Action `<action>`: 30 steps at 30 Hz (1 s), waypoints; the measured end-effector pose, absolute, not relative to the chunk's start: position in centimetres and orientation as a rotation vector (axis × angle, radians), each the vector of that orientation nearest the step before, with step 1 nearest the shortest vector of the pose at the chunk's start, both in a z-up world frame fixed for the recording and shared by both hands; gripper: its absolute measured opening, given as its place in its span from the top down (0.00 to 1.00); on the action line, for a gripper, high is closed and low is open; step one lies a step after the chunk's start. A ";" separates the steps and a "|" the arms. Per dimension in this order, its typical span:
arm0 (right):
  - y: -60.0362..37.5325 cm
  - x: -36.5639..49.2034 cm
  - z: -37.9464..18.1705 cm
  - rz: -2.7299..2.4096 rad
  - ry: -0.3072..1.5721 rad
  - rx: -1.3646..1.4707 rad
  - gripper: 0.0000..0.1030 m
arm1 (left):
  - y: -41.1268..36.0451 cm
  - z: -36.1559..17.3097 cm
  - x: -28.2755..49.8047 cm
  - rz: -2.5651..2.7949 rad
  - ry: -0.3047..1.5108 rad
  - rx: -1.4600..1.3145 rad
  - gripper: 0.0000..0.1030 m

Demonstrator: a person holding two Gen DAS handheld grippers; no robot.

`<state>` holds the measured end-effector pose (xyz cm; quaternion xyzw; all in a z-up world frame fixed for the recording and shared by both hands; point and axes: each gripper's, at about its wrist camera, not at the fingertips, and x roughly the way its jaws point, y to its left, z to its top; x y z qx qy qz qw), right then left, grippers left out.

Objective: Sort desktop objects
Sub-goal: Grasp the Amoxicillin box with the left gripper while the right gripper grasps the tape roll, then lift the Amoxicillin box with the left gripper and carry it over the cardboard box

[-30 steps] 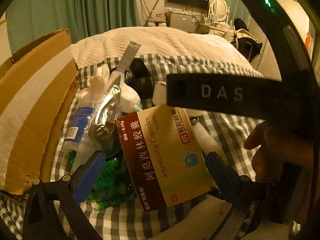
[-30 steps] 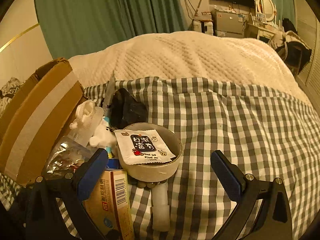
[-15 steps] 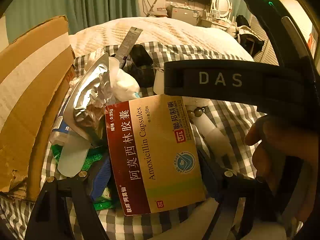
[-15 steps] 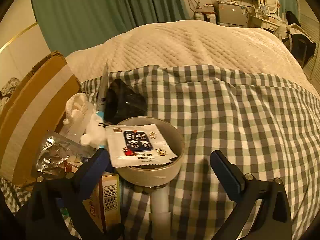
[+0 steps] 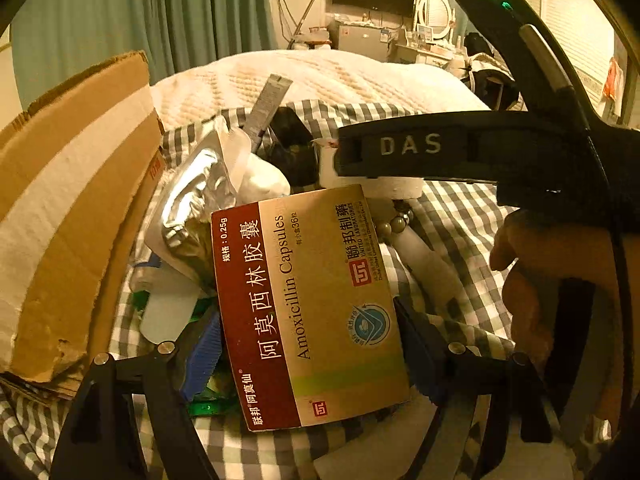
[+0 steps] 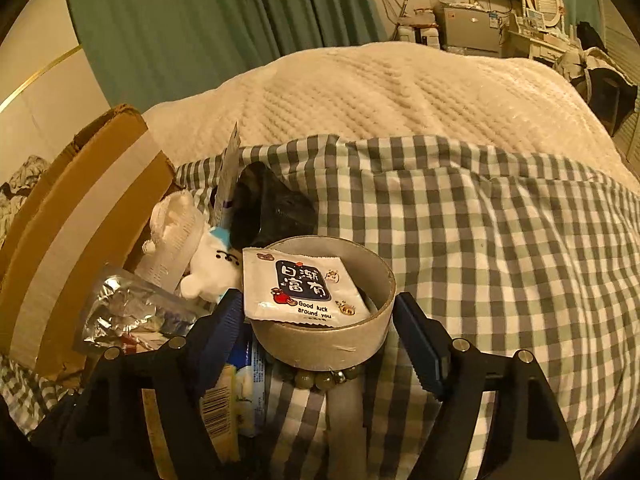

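Observation:
My left gripper [image 5: 308, 344] is shut on the Amoxicillin capsule box [image 5: 308, 304], red and tan, held over a pile of small items. My right gripper [image 6: 320, 320] has its jaws on either side of a grey tape roll [image 6: 324, 340] with a white sachet [image 6: 300, 284] lying on top; the pads sit at the roll's sides. A white plush toy [image 6: 212, 268], a foil blister pack [image 5: 196, 204] and a bead bracelet [image 6: 320, 378] lie in the pile. The right gripper's body crosses the left wrist view [image 5: 440, 148].
A cardboard box [image 5: 68, 208] stands at the left on the checked cloth [image 6: 500, 240]. A black object [image 6: 272, 208] and a grey strip [image 6: 228, 168] lie behind the pile. A white quilt [image 6: 380, 92] lies beyond. A white tube [image 5: 424, 260] lies beside the capsule box.
The left gripper has closed on the capsule box. The right gripper has moved forward and narrowed around the tape roll.

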<state>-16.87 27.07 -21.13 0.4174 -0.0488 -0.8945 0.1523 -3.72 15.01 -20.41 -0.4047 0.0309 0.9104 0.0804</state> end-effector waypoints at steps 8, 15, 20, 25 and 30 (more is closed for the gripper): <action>28.0 -15.6 -18.4 -2.650 -0.176 1.096 0.26 | 14.0 -17.8 -2.9 2.741 0.084 -1.137 0.22; 27.8 -14.0 -15.5 -2.715 -0.139 0.983 0.26 | 13.8 -15.3 -2.2 2.770 0.077 -1.050 0.23; 27.8 -12.7 -13.7 -2.743 -0.196 0.907 0.26 | 13.0 -14.2 -1.4 2.782 0.067 -1.009 0.23; 27.0 -11.2 -12.1 -2.780 -0.186 0.837 0.26 | 12.1 -12.6 -1.5 2.803 0.042 -0.964 0.23; 26.9 -10.1 -10.7 -2.804 -0.264 0.802 0.26 | 10.2 -10.2 -0.1 2.834 0.031 -0.908 0.23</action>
